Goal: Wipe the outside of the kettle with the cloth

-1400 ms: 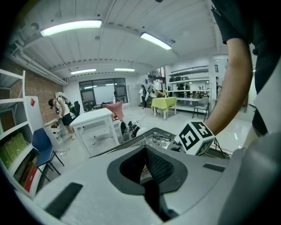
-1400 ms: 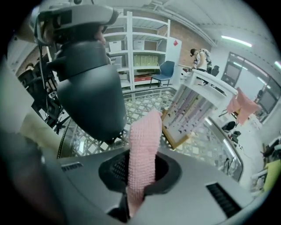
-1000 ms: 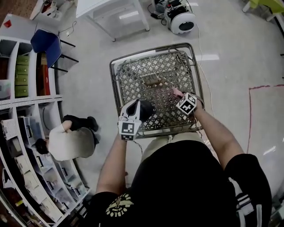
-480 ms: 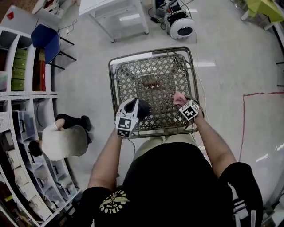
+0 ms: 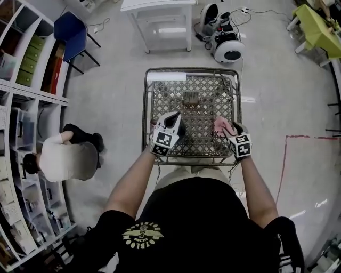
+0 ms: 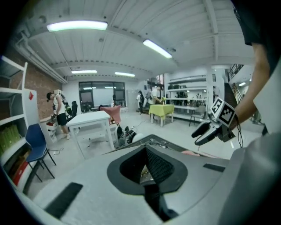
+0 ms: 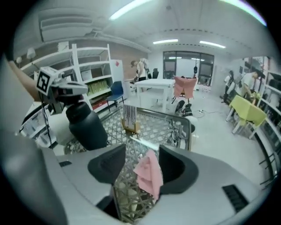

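A dark kettle (image 5: pixel 180 129) stands at the near left of the wire-mesh cart top (image 5: pixel 192 71). My left gripper (image 5: pixel 172 121) is shut on its top. The right gripper view shows the same: the kettle (image 7: pixel 88 127) under my left gripper (image 7: pixel 72 93). A pink cloth (image 5: pixel 220 126) sits at the tip of my right gripper (image 5: pixel 230 131) at the near right. That gripper's jaws have just been opening and stand wide. The cloth (image 7: pixel 149 173) hangs between them against the right-hand jaw, with a clear gap to the other. My right gripper (image 6: pixel 198 135) also shows open in the left gripper view.
A small wooden holder (image 5: pixel 191 97) stands mid-cart. A person (image 5: pixel 64 160) crouches by shelves (image 5: pixel 21 106) at the left. A white table (image 5: pixel 160 10), a blue chair (image 5: pixel 74 32), a round white machine (image 5: pixel 229 49) and a yellow-green table (image 5: pixel 319 29) stand beyond the cart.
My right gripper has rolled and lifted near the cart's near right corner, with the cloth still at its tip. The left gripper has kept its hold on the kettle.
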Action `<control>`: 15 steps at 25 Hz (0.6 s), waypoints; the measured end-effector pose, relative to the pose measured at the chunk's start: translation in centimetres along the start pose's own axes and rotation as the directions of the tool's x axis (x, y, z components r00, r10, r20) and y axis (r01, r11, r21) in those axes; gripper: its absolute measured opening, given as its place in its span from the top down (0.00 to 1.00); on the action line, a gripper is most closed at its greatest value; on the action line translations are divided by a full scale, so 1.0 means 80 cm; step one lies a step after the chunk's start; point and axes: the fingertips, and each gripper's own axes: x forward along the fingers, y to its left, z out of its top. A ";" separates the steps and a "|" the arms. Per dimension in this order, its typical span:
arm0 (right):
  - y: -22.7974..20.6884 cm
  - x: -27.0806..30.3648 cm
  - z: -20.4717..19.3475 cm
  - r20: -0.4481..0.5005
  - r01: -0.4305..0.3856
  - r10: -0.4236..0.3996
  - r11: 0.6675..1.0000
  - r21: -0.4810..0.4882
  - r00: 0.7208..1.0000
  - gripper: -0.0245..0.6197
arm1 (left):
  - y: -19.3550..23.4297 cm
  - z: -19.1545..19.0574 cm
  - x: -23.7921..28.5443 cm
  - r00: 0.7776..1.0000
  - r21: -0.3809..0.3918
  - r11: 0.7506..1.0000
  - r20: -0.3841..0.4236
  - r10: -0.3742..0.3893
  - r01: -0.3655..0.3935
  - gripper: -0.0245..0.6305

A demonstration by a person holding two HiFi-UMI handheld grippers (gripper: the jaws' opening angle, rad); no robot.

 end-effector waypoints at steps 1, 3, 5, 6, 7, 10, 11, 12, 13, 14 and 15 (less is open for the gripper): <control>0.003 -0.015 0.013 0.044 0.007 -0.008 1.000 0.022 0.999 0.61 | 0.005 0.008 -0.007 0.999 -0.043 0.999 0.035 0.013 -0.011 0.97; 0.010 -0.047 0.040 0.126 0.029 -0.035 0.998 0.048 0.991 0.67 | 0.018 0.021 -0.026 0.994 -0.128 0.991 0.098 0.052 -0.039 0.97; 0.018 -0.079 0.072 0.209 0.064 -0.073 0.997 0.048 0.975 0.78 | 0.032 0.031 -0.051 0.984 -0.138 0.987 0.144 0.105 -0.085 0.97; 0.022 -0.095 0.087 0.249 0.083 -0.092 0.996 0.046 0.964 0.83 | 0.038 0.036 -0.066 0.978 -0.134 0.985 0.163 0.128 -0.106 0.97; 0.027 -0.110 0.100 0.285 0.100 -0.109 0.994 0.047 0.952 0.88 | 0.041 0.042 -0.081 0.973 -0.134 0.984 0.184 0.142 -0.118 0.97; 0.049 -0.149 0.135 0.370 0.111 -0.122 0.992 0.051 0.921 0.94 | 0.044 0.065 -0.128 0.953 -0.141 0.982 0.258 0.160 -0.127 0.97; 0.060 -0.159 0.147 0.392 0.099 -0.110 0.994 0.047 0.913 0.94 | 0.045 0.074 -0.142 0.946 -0.140 0.982 0.279 0.165 -0.130 0.97; 0.070 -0.168 0.158 0.412 0.084 -0.094 0.996 0.042 0.906 0.95 | 0.045 0.084 -0.154 0.940 -0.138 0.981 0.294 0.170 -0.134 0.97; 0.078 -0.177 0.167 0.431 0.072 -0.080 0.997 0.035 0.899 0.95 | 0.045 0.094 -0.164 0.937 -0.139 0.980 0.301 0.176 -0.140 0.97; 0.085 -0.186 0.175 0.448 0.067 -0.073 0.997 0.029 0.891 0.95 | 0.044 0.104 -0.173 0.935 -0.137 0.980 0.305 0.179 -0.142 0.97; 0.092 -0.196 0.184 0.464 0.068 -0.071 0.997 0.023 0.883 0.95 | 0.042 0.113 -0.181 0.934 -0.134 0.981 0.312 0.175 -0.139 0.97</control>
